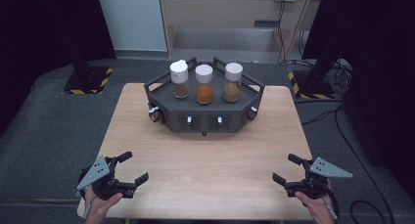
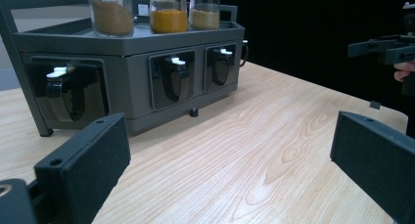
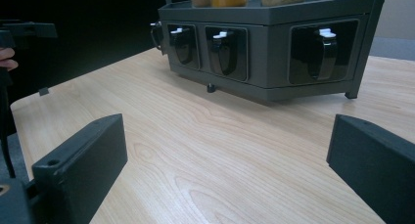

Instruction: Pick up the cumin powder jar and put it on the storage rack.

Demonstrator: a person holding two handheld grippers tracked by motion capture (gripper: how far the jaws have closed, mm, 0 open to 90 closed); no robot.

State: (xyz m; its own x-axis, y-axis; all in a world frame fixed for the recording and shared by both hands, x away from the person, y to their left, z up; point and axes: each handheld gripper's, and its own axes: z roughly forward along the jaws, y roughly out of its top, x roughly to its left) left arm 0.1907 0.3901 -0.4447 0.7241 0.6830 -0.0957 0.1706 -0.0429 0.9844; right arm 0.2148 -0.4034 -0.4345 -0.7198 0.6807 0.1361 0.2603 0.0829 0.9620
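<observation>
A person's two hands held a pair of two-jaw grippers over the near edge of a pale wooden table [image 1: 205,155], one at each corner. The left gripper [image 1: 132,169] and the right gripper [image 1: 288,168] both had their jaws spread wide with nothing between them — the gripper views showed only bare wood grain in each gap. Neither gripper touched anything on the table.

Well apart from both, at the far middle of the table, stood a dark grey, angled rack [image 1: 203,119]. On its top tray three clear, white-capped spice jars stood upright in a row: a jar of brown spice [image 1: 179,79] on the left, a jar of orange spice [image 1: 204,84] in the middle and a jar of tan spice [image 1: 232,82] on the right. Below the tray, the rack's front faces carried recessed bays, each holding a dark piece with a white tab [image 2: 174,61] — what those pieces were could not be told.

In the left gripper view the right gripper appeared at the far right edge; in the right gripper view the left gripper appeared at the far left edge.
</observation>
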